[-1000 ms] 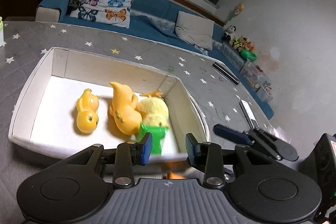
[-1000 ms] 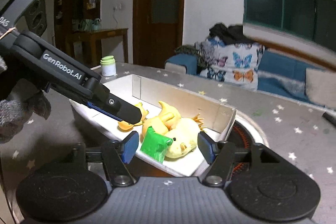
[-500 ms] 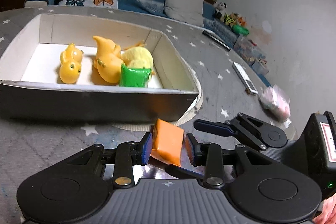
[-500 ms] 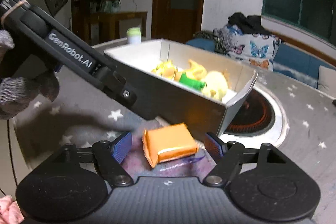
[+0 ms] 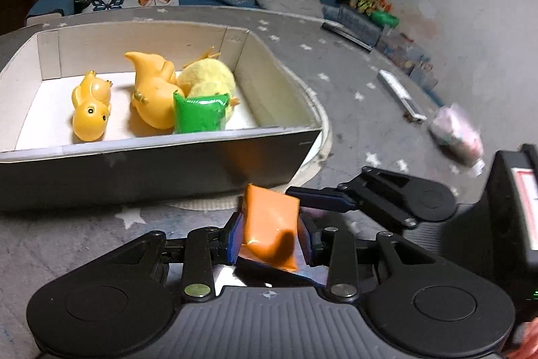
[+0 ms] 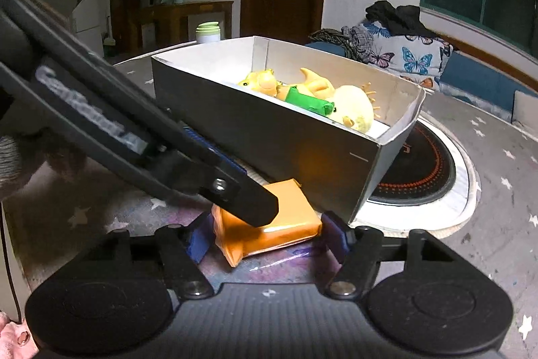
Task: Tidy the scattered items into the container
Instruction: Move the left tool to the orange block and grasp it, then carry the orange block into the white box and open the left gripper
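An orange packet (image 5: 270,226) lies on the table just beside the grey box (image 5: 151,170) holding toys.

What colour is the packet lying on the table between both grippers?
Orange packet; right wrist view shows it best.

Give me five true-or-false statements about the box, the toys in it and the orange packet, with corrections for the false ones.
1. The orange packet lies inside the box. False: it lies on the table in front of the box.
2. A green packet is in the box. True.
3. The box is empty of toys. False: two orange rubber toys and a yellow plush chick lie in it.
4. Both grippers' fingers flank the orange packet. True.
5. The box stands partly over a round burner. True.
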{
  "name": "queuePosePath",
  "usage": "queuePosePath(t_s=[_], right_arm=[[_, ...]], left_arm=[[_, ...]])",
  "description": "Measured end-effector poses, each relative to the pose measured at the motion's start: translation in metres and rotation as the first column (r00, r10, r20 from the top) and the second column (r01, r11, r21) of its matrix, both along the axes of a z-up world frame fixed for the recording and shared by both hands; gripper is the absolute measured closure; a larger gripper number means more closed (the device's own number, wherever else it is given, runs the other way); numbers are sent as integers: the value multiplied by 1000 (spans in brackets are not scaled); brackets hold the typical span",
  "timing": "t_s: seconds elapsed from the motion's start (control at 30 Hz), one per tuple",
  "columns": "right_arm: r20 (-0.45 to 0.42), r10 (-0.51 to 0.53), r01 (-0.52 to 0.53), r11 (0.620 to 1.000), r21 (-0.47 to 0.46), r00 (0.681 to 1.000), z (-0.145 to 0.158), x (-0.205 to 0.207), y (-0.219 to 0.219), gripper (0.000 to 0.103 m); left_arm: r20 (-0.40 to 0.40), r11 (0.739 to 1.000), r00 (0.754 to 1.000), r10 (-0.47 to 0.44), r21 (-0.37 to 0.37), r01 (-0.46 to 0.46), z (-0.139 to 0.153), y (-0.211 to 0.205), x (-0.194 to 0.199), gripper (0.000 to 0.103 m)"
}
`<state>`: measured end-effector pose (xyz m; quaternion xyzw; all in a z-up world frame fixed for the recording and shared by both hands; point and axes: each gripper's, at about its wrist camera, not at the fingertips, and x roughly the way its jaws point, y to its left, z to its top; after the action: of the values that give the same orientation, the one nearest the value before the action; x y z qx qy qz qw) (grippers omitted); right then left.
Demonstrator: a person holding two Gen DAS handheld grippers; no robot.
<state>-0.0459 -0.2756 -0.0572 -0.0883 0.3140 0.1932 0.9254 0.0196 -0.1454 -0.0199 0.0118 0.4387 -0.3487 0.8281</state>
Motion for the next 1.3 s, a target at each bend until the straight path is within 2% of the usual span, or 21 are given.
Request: queuePosePath(t_s=[0.17,0.3,0.37,0.7,0.97,1.1,1.3], right_arm=[[7,-1,1,1000,-3,1000,0,-2,3,34],[30,8,-7,999,-43,1000,1,-5,9,34],[40,11,-8,998,-60,999,2,-6,11,34],[49,21,-17,997,-73,999,6,-9,15,35],[127,72,-60,993,-99,989,31,-15,30,36],[176,104,-84,990,-116,979,49,-4,40,36],[207,142,-116,984,-133,968,66,30,57,36]], left_arm=[[20,998,1000,-19,65,18,-3,-10,-3,63],[48,988,997,-66,145,59,-2,-22,-7,61],[49,985,996,-77,161,68,-2,-25,-6,60],[47,993,998,-52,112,46,2,-10,-13,63],[133,996,991,-5,85,-6,39,9,-18,64],[181,997,983,27,66,-39,57,19,-10,64],[179,996,981,68,40,-77,70,29,25,64]])
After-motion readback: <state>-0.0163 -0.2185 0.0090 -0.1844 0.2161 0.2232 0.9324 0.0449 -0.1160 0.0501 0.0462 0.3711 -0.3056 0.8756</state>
